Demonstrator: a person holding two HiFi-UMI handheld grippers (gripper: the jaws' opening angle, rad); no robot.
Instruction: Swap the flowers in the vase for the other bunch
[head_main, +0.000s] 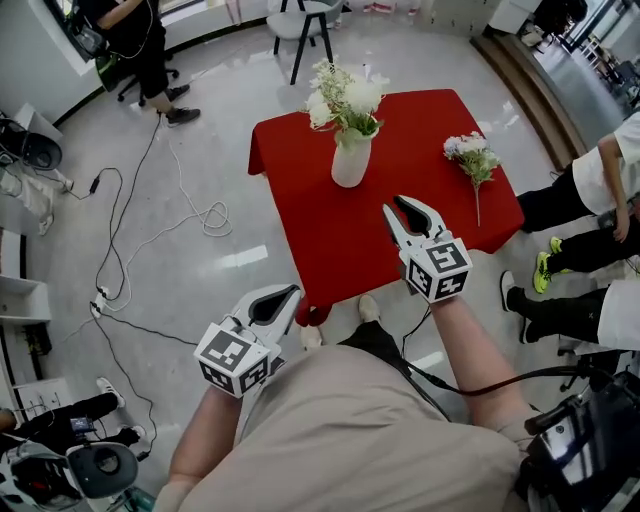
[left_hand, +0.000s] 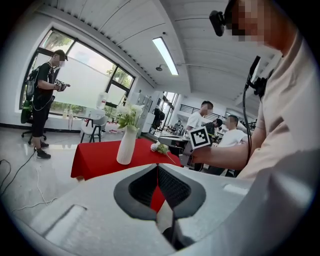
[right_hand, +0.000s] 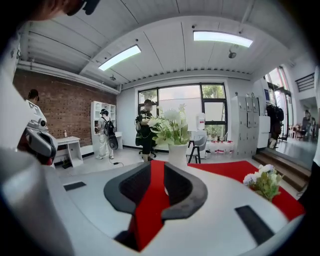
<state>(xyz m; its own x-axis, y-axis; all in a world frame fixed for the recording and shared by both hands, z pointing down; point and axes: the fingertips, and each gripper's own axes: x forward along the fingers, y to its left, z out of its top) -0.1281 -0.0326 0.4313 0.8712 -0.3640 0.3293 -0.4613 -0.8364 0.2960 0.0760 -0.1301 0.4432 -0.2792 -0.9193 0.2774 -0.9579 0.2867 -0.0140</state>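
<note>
Right tongs hang by near edge of table, well apart from vase

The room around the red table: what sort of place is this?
Probably an open-plan office or workshop space, not a home: cables trail across the polished floor, strip lights line the ceiling, and grey lockers stand by the windows.

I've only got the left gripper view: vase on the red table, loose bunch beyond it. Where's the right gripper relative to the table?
Observer: The right gripper hangs over the red table's near part, pointing toward the vase.
Operator: Holding anything?
Observer: Nothing; its jaws stand slightly apart, only the table showing between them.
Operator: And my left gripper?
Observer: The left gripper shows beside the table's near left corner, not over it.
</note>
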